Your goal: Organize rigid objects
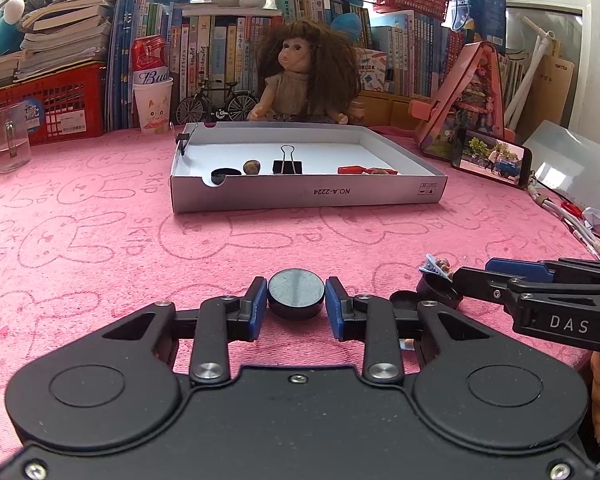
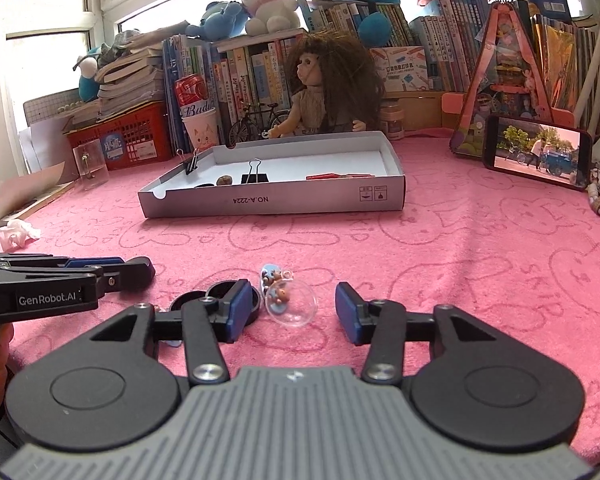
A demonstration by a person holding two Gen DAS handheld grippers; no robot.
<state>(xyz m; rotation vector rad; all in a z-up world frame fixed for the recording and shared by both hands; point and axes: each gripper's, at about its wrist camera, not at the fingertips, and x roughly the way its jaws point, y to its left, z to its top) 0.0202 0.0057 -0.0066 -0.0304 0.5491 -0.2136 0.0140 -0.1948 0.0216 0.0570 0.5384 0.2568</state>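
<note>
Left gripper point(image 1: 296, 307): blue-padded fingers closed narrow on a round black disc with a grey flat top point(image 1: 296, 294), one pad on each side of it, disc low over the pink rabbit-print cloth point(image 1: 100, 240).

Right gripper point(image 2: 293, 309): jaws parted about halfway, pads not pressing anything. Between them, nearer the left pad, lies a clear plastic dome with a small brown bear figure on a pale blue base point(image 2: 290, 302), resting on the cloth. A second small bear charm point(image 2: 271, 276) sits at 12 o'clock of the dome, touching or just beside it; cannot tell which.

Two more black round lids point(image 2: 204, 300) lie at 9 o'clock of the dome, partly hidden behind the right gripper's left finger.

White shallow cardboard box lid point(image 1: 308, 196) at 12 o'clock of both grippers, well apart. Inside, along its near wall: a black round lid point(image 1: 224, 174), a brown nut-like ball point(image 1: 251, 166), a black binder clip point(image 1: 287, 164) with wire handles upright, a red elongated item point(image 1: 354, 169). Another black binder clip point(image 1: 183, 140) is clamped on the box's left wall.

Behind the box at 12 o'clock, a curly-haired doll point(image 1: 300, 76) sits.
</note>
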